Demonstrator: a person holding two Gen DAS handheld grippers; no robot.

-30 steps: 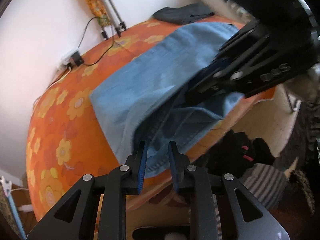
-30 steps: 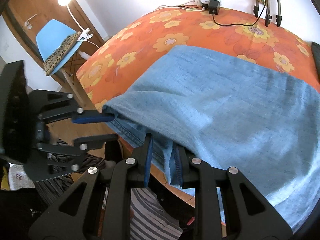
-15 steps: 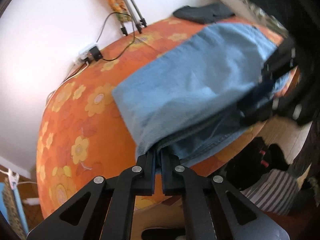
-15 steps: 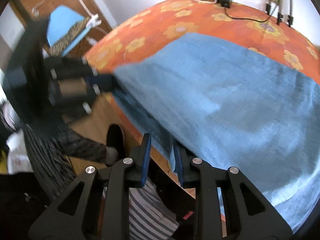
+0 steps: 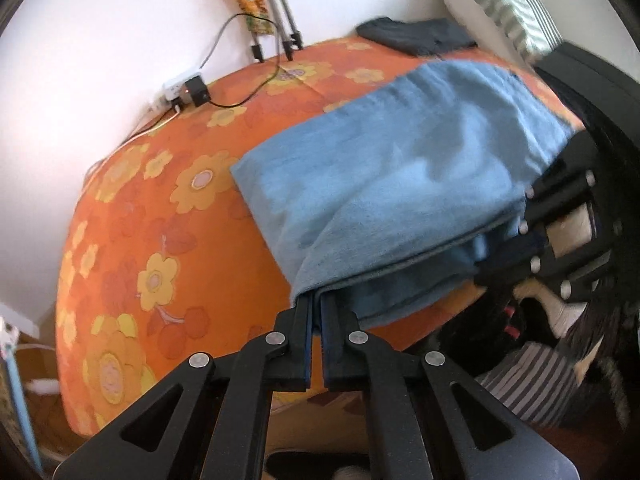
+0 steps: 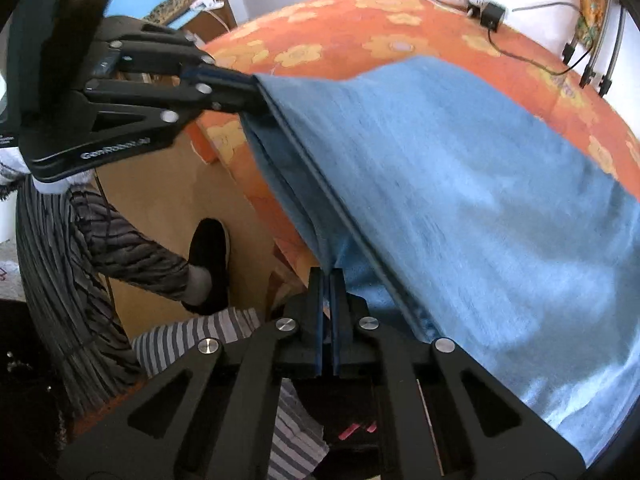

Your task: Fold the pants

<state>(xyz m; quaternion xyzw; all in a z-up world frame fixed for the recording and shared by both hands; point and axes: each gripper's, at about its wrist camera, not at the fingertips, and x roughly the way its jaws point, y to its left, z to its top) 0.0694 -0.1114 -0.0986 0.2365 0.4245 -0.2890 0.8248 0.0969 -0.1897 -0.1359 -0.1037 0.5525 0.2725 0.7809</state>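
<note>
Now, in the left wrist view, the left gripper (image 5: 316, 308), whose jaws had stood apart a second before, was clamped on the near corner of the blue pants (image 5: 392, 184), which lay over the front edge of the orange bed (image 5: 152, 216). Only this view showed dark clothes (image 5: 416, 34) at the far corner. In the right wrist view, the right gripper (image 6: 327, 280) had likewise closed on the pants' hem; only here a shoe (image 6: 210, 256) showed on the floor.

Two close, downward wrist views
</note>
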